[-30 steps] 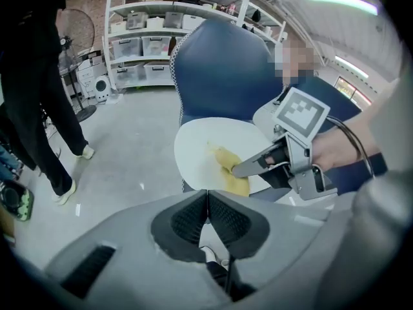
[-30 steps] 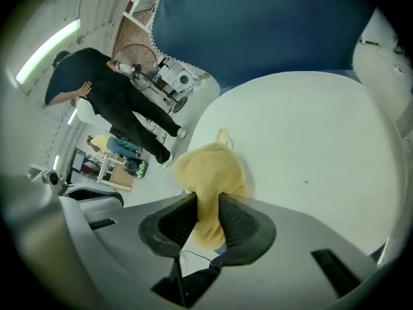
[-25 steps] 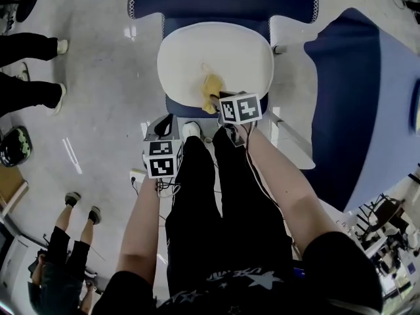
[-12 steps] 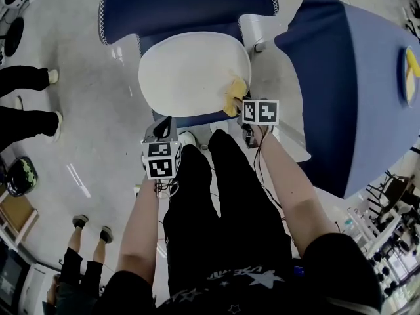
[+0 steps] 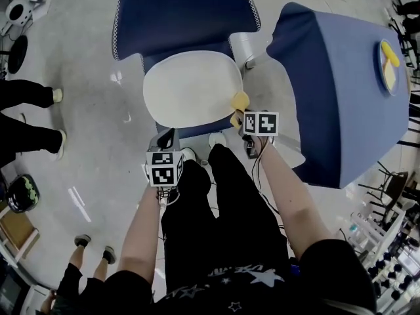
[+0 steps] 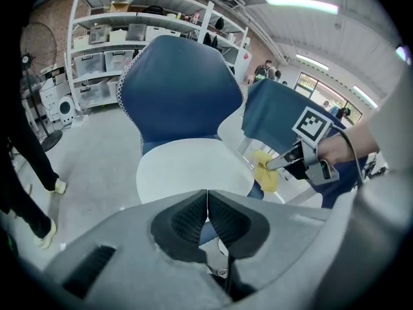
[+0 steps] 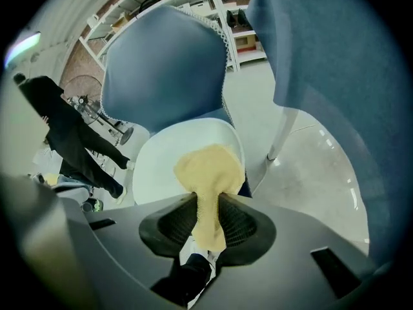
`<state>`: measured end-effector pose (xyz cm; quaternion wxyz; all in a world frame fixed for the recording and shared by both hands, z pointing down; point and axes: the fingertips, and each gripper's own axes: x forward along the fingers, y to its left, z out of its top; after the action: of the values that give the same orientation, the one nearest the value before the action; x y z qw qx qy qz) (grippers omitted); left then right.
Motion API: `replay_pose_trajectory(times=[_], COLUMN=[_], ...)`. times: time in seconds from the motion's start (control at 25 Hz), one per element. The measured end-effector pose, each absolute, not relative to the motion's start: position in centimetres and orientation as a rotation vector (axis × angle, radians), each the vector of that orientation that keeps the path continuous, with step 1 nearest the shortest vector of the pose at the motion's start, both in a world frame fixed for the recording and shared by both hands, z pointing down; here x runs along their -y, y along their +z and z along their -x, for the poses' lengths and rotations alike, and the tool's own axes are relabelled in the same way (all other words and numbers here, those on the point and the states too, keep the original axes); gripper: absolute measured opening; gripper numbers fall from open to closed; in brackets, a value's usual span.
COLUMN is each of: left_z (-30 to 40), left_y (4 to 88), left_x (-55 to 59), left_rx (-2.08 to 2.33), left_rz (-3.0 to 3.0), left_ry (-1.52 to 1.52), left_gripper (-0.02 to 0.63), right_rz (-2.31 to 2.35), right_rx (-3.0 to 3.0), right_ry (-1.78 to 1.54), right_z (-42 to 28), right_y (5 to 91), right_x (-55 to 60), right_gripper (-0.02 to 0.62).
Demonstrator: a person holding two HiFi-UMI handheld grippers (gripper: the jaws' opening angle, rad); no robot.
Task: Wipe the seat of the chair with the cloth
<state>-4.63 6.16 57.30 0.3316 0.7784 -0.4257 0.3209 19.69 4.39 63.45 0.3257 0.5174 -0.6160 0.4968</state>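
Note:
A chair with a white seat (image 5: pixel 190 87) (image 6: pixel 190 170) (image 7: pixel 174 157) and a dark blue backrest (image 5: pixel 180 15) stands in front of me. My right gripper (image 5: pixel 237 118) (image 7: pixel 208 213) is shut on a yellow cloth (image 5: pixel 239 104) (image 7: pixel 208 170) (image 6: pixel 266 173), which hangs at the seat's right front edge. Whether the cloth touches the seat is not clear. My left gripper (image 5: pixel 165 138) (image 6: pixel 207 212) is shut with nothing in it, held low before the seat's front left.
A table under a blue cover (image 5: pixel 341 90) stands right of the chair, with a plate holding something yellow (image 5: pixel 388 67) on it. People's legs and shoes (image 5: pixel 29 120) are on the floor at the left. Shelving (image 6: pixel 110 50) lines the far wall.
My right gripper has carried the cloth from the seat's front middle across to its right front edge. The left gripper has stayed below the seat's front.

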Motion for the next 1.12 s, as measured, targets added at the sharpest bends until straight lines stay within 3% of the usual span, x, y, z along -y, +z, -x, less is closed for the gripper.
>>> replay_pose_trajectory(times=[0.52, 1.12], left_z=[8.5, 7.6], left_y=[46.8, 32.4], left_x=[-7.3, -9.2], left_rx=[1.07, 1.393], left_rz=[-2.186, -2.275], left_ry=[0.815, 0.576], left_gripper=[0.02, 0.02], right_rz=[-1.291, -1.246], right_rx=[1.791, 2.153], right_ry=[1.082, 0.803], right_z=[-12.1, -11.1], right_y=[49.3, 34.2], right_x=[-9.6, -8.7], right_gripper=[0.103, 0.103])
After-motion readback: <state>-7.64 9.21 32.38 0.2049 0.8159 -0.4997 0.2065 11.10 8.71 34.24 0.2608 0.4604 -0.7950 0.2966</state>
